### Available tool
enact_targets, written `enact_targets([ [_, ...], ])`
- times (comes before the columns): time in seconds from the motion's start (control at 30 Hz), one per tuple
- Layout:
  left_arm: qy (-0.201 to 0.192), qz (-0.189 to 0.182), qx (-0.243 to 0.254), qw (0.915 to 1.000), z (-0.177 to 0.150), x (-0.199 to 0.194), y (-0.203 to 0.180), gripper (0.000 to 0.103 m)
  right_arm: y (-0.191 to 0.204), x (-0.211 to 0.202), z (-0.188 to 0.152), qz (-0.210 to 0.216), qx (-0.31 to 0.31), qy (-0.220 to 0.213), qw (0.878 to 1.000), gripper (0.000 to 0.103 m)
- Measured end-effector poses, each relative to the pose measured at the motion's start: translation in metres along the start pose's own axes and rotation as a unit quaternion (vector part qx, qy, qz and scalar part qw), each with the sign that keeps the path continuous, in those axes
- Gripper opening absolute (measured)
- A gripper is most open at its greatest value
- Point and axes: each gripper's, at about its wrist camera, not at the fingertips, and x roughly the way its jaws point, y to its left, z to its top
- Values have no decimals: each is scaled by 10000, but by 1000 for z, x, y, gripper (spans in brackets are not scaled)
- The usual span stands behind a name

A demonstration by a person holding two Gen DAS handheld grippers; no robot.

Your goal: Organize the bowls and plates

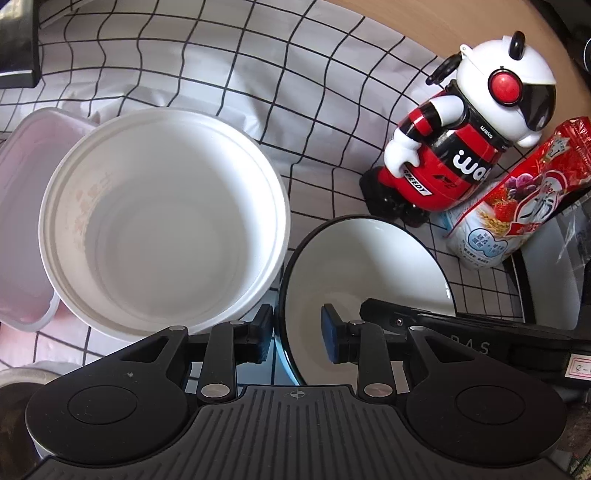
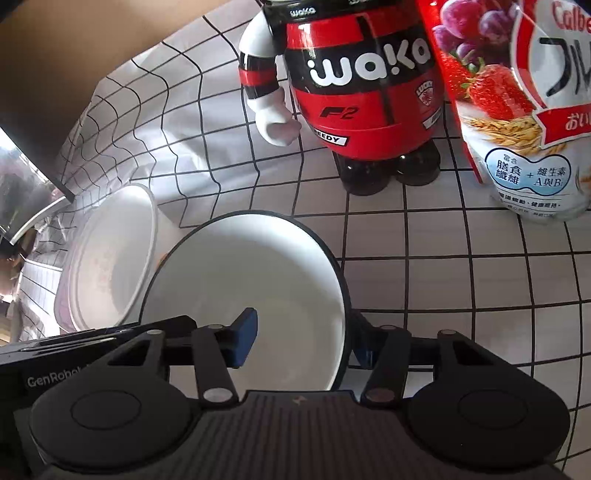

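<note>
A white bowl with a black rim (image 1: 369, 266) (image 2: 240, 266) sits between both grippers on the checked cloth. My left gripper (image 1: 297, 334) is shut on its left rim: the outer pad lies against the rim and the inner pad rests on the sloping inside wall. The right gripper (image 2: 306, 343) straddles the opposite rim. One blue pad (image 2: 247, 332) hangs over the inside, well clear of the wall, and the other sits just outside the rim. Beside the bowl to its left stands a large white round plastic bowl (image 1: 166, 221) (image 2: 110, 258), which has nothing in it.
A red, black and white robot-shaped bottle (image 1: 461, 147) (image 2: 362, 92) and a red cereal bag (image 1: 517, 206) (image 2: 517, 110) stand just beyond the bowl. A translucent box (image 1: 22, 221) sits under the plastic bowl. The checked cloth (image 1: 221, 55) ends at bare wooden table (image 1: 406, 22).
</note>
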Motion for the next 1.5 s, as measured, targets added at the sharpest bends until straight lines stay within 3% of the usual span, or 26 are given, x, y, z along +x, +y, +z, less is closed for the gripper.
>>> enact_targets([
  [0.47,343,-585,601,9959,-1,24,-48,32,-59,-38,-18,-171,469,-81,9987,53],
  [0.67,556,-384,687,9953,0,42,-53,31,-72,-45,-22,-186,635,-274,9974,54],
  [0.9,559,-390,613,9958,1,47,-43,31,-90,-30,-25,116,1140,-141,9933,71],
  [1.03,566,-424,562,9959,1,45,-38,33,-83,-28,-23,49,1008,-92,9949,75],
  [1.3,616,-549,583,9949,-2,35,-36,33,-66,-13,-12,44,572,302,9979,103],
  [1.5,638,-592,661,9940,-4,30,-33,37,-60,-6,-9,2,419,476,9980,103],
])
